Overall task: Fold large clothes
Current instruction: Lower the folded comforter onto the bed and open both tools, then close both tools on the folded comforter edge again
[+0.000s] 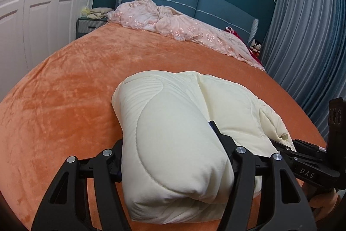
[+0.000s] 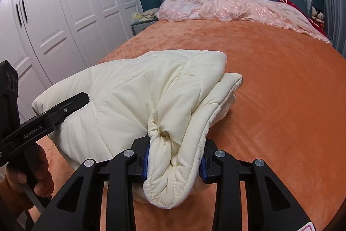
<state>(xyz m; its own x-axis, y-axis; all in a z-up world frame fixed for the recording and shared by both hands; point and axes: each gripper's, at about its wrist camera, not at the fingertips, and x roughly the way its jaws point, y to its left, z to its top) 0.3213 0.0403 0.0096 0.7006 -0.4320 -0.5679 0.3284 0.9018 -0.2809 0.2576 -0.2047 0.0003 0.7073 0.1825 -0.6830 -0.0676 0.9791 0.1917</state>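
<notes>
A cream quilted padded garment (image 1: 173, 133) lies folded into a thick bundle on the orange bed cover (image 1: 64, 101). My left gripper (image 1: 173, 161) is shut on the bundle's left end, its fingers pressed into both sides. My right gripper (image 2: 174, 163) is shut on the bunched right end of the same garment (image 2: 138, 90). Each gripper shows in the other's view: the right one (image 1: 302, 157) at the far right, the left one (image 2: 56, 112) at the left, held by a hand.
A pink lace bedspread (image 1: 183, 25) lies crumpled along the blue headboard (image 1: 216, 3). White wardrobe doors (image 2: 64, 14) stand to the left of the bed. Grey curtains (image 1: 313, 47) hang on the right. A nightstand (image 1: 88, 25) stands by the headboard.
</notes>
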